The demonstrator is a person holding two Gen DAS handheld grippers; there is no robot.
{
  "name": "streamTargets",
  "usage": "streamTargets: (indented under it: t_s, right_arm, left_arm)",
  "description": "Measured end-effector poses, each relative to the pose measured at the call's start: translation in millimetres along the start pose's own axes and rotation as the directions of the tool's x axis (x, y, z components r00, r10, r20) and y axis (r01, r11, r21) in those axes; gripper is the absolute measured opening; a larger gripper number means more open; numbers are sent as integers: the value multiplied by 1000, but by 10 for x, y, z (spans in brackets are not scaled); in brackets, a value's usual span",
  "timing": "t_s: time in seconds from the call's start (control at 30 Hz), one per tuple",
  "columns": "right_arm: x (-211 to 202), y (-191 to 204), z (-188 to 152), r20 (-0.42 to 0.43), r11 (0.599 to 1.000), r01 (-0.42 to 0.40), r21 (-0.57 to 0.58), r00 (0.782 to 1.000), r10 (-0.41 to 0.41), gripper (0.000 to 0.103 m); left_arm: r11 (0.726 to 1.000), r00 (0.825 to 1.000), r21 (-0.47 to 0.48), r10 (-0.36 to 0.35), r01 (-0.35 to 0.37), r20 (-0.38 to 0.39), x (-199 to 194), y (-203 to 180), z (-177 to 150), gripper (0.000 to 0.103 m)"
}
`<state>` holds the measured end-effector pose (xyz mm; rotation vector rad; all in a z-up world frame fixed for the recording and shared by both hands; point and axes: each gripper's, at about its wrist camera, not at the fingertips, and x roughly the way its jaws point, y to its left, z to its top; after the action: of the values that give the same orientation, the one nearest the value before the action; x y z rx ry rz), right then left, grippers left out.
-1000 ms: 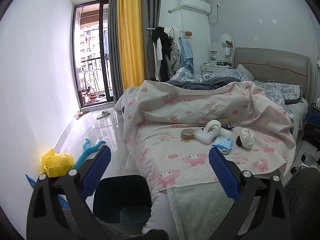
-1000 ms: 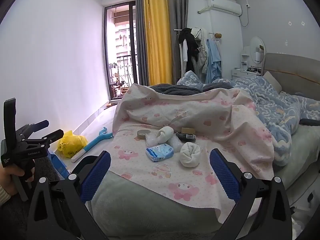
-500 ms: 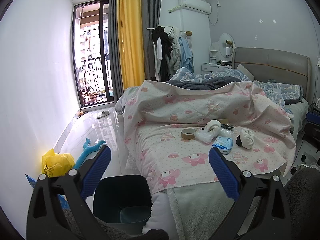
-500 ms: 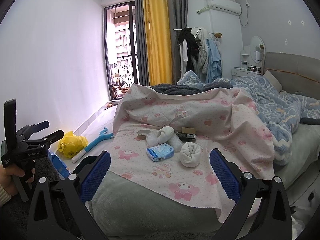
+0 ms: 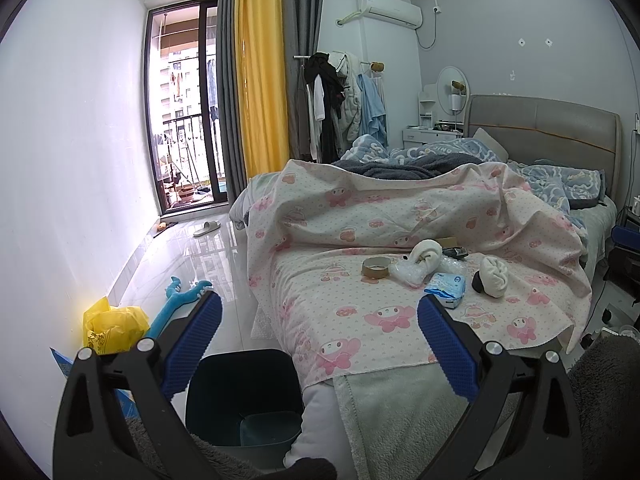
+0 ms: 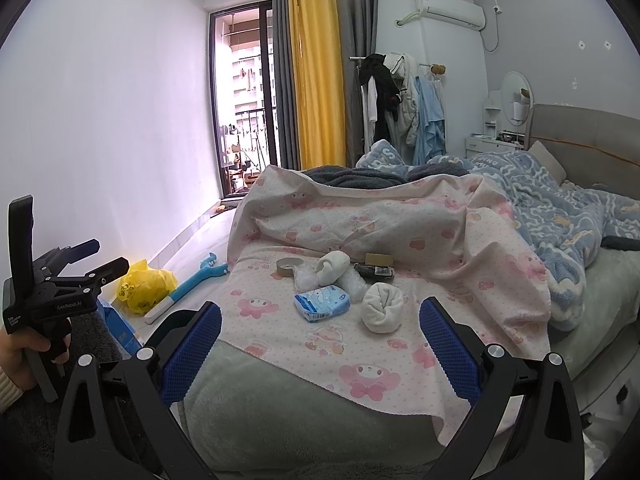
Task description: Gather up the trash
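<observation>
Trash lying in a loose cluster on the pink cartoon-print sheet (image 6: 320,344), near the foot end of the bed. Blue-and-white tissue pack (image 6: 322,303) nearest the sheet's front edge; rolled white sock (image 6: 382,307) just beside it, toward the headboard side. Crumpled clear plastic wrap (image 6: 306,278) right behind the tissue pack, touching a second white sock (image 6: 331,267). Brown tape roll (image 6: 289,266) at the window end of the cluster, flat on the sheet. Small dark packet (image 6: 374,271) and a tan box (image 6: 378,259) at the back, against the sheet's raised fold.

Dark teal bin (image 5: 244,396) on the floor below the sheet's overhanging corner, close under the left gripper (image 5: 318,330). Yellow plastic bag (image 5: 113,325) and blue toy (image 5: 182,300) farther from the sheet, along the wall.

Left gripper fingers spread wide, holding nothing. Right gripper (image 6: 320,330) likewise spread wide and empty, hovering short of the sheet's front edge, well apart from the cluster.
</observation>
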<state>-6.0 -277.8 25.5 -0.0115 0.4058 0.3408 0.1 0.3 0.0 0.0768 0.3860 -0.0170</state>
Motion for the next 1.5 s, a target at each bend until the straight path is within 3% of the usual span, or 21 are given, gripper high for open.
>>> streamTargets:
  t_s: [1.5]
  right_arm:
    - [38, 24, -9, -7, 1000, 0, 0, 1000, 0, 100]
  left_arm:
    - [1000, 1000, -1, -2, 2, -3, 1, 1, 0, 100]
